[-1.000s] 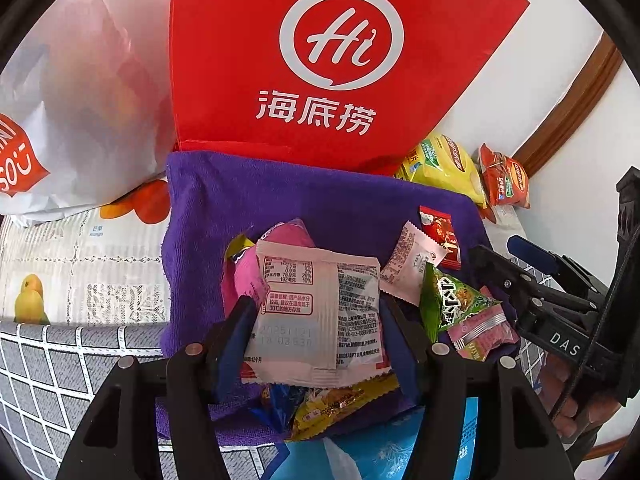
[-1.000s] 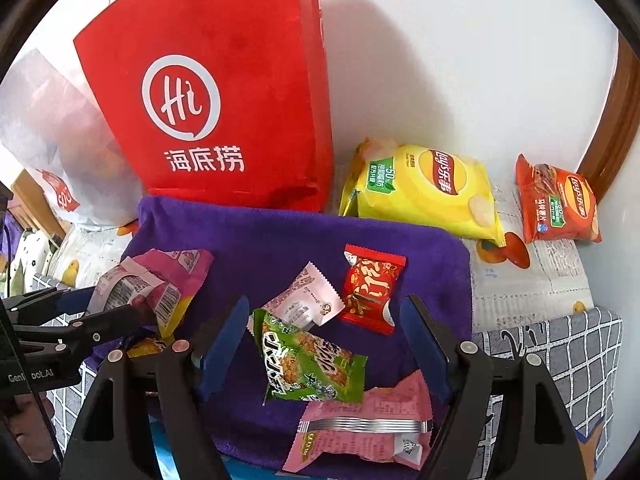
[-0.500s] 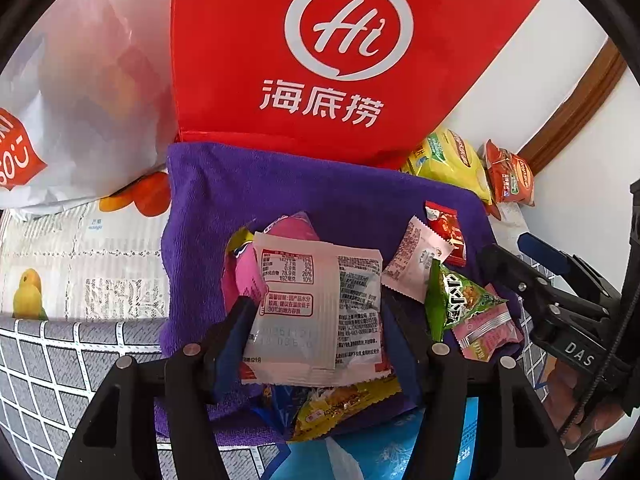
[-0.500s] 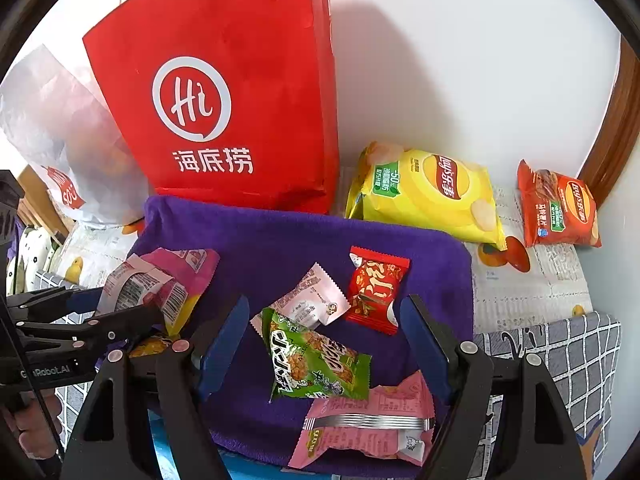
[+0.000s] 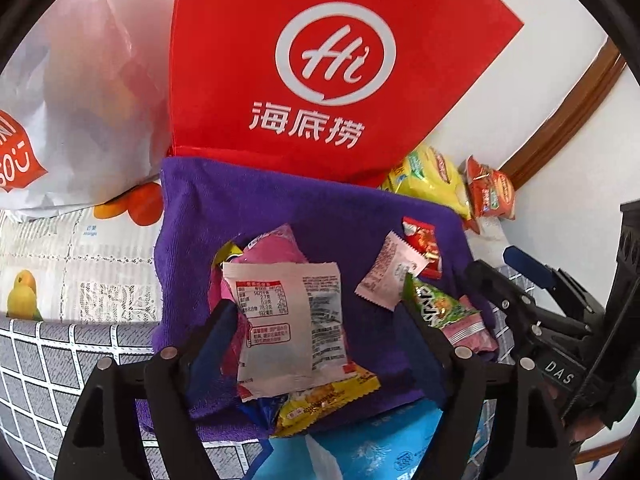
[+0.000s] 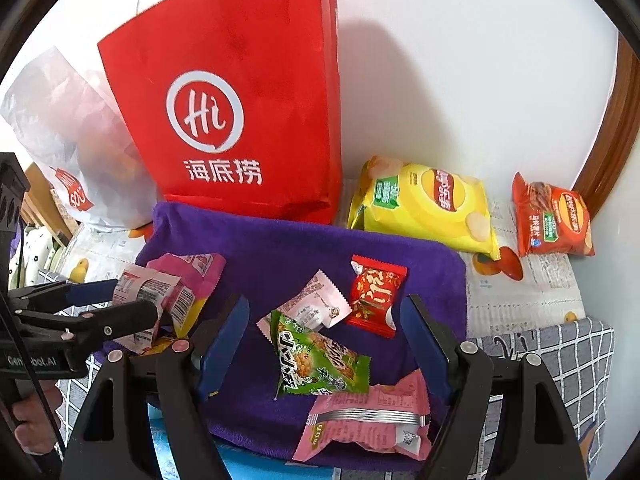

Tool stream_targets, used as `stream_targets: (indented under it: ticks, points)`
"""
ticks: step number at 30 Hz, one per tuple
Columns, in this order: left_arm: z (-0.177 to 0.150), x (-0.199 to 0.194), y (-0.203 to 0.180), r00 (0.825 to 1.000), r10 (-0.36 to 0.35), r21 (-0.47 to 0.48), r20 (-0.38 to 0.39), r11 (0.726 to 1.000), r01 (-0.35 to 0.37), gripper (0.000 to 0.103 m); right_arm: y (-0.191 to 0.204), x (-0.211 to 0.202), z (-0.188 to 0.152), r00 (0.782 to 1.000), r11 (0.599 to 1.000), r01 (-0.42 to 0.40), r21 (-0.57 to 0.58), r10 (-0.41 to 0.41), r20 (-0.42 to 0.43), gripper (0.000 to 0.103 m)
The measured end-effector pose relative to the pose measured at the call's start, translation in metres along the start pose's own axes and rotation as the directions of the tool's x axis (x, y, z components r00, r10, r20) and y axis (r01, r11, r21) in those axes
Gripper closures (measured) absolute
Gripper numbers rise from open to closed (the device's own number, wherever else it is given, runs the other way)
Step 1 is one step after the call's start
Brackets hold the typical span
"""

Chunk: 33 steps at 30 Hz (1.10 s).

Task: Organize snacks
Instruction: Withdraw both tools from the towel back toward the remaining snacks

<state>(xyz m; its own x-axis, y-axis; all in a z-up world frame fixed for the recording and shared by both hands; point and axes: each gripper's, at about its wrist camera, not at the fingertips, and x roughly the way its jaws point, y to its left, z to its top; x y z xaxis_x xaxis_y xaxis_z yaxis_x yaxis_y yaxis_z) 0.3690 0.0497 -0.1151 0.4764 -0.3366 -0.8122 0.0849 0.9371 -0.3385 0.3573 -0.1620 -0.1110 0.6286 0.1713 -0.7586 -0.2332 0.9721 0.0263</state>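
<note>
Left gripper (image 5: pixel 316 328) fills the lower middle of the left wrist view, its jaws having just been opening; the pale white-and-pink snack packet (image 5: pixel 286 320) still stands between them, its left edge against the left blue pad while the right pad stands clear of it, so the grip looks released. The packet's long axis runs up and down the frame, along the fingers. It lies on a small pile over the near edge of the purple towel (image 5: pixel 280 208): a pink packet (image 5: pixel 276 246) behind it and a yellow wrapper (image 5: pixel 332 394) beneath. To the right of the jaws lie a small white sachet (image 5: pixel 390 276), a red candy packet (image 5: pixel 422 246) and a green snack bag (image 5: pixel 438 306). The right gripper (image 5: pixel 532 304) enters from the right edge. A red paper bag (image 5: pixel 320 72) stands at the top, behind the towel.

In the right wrist view the right gripper (image 6: pixel 324 344) stands open and empty at lower centre. The green snack bag (image 6: pixel 320 356) lies directly between its fingers on the towel (image 6: pixel 280 248), its long axis slanting from upper left to lower right; it is the nearest piece to this hand. A pink packet with a silver band (image 6: pixel 368 420) lies just below it, the white sachet (image 6: pixel 312 304) and red candy packet (image 6: pixel 376 294) just above. The left gripper (image 6: pixel 120 308) comes in from the left edge. A yellow chip bag (image 6: pixel 428 204) and an orange chip bag (image 6: pixel 554 218) sit at the upper right, off the towel.
</note>
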Motion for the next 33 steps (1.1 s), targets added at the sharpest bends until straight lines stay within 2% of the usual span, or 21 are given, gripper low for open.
stream_targets:
  ticks: [4,8,10,16,21,24,28,33]
  points:
    - [0.003,-0.011,0.001,0.999,-0.035,-0.015,0.019,0.999,0.036,0.022,-0.002,-0.012,0.002,1.000,1.000,0.007,0.011,-0.008,0.023,0.025]
    - [0.004,-0.026,0.002,0.991,-0.128,-0.037,0.025,0.991,0.129,0.019,-0.002,-0.023,0.001,0.999,1.000,-0.002,0.027,0.002,0.033,0.025]
    - [0.003,-0.034,0.001,0.989,-0.145,-0.039,0.042,0.988,0.147,0.016,0.000,-0.029,-0.004,0.999,1.000,0.004,0.027,-0.005,0.033,0.025]
    - [-0.002,-0.048,-0.013,0.990,-0.129,-0.006,0.063,0.992,0.129,0.015,-0.001,-0.055,-0.024,0.999,1.000,0.026,0.018,-0.026,0.035,0.025]
    - [-0.011,-0.057,-0.038,0.995,-0.054,0.073,0.082,0.996,0.048,0.015,-0.008,-0.082,-0.049,0.999,0.999,0.034,0.039,-0.035,0.027,0.025]
    - [-0.017,-0.066,-0.053,0.994,-0.054,0.115,0.090,0.992,0.044,0.015,-0.011,-0.098,-0.069,0.999,0.998,0.036,0.053,-0.037,0.017,0.025]
    - [-0.027,-0.077,-0.058,0.993,-0.006,0.117,0.114,0.993,-0.008,0.017,-0.010,-0.116,-0.097,0.999,0.998,0.033,0.057,-0.033,0.009,0.025]
    - [-0.056,-0.095,-0.053,0.994,0.017,0.121,0.111,0.992,-0.030,0.017,-0.001,-0.128,-0.129,1.000,0.998,-0.007,0.064,0.006,0.018,0.025]
